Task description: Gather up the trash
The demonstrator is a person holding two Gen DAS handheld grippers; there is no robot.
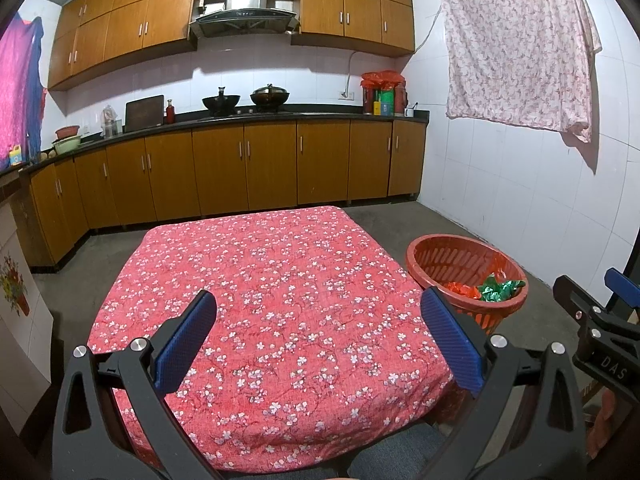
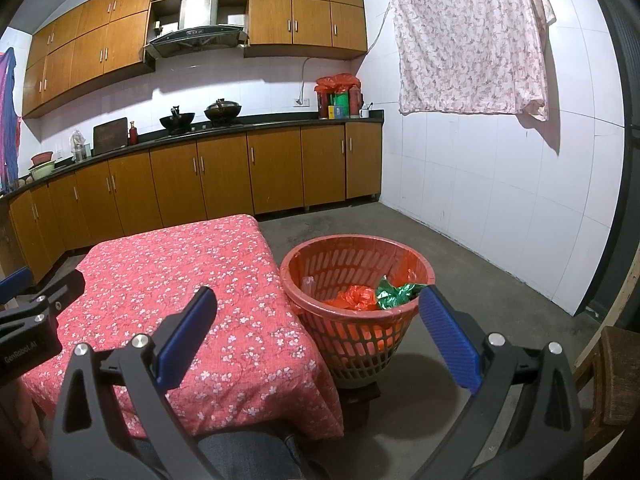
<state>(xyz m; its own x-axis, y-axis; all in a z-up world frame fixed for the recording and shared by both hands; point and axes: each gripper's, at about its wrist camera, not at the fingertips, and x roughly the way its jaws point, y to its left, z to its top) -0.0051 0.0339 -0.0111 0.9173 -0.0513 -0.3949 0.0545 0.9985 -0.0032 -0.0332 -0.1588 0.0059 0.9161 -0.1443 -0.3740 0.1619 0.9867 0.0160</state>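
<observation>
The left claw [image 1: 318, 334] was held with its blue pads [image 1: 184, 346] wide apart and nothing between them, above the worktop [image 1: 260, 280] (covered in a red floral cloth). The right claw [image 2: 318, 330] was likewise spread and unloaded, aimed between the worktop's edge and the basket [image 2: 312, 280]. The basket was seen just beside the worktop, raised on what may be a dark block. Inside it, red trash [image 2: 356, 298] and green trash [image 2: 394, 292] were lying side by side.
</observation>
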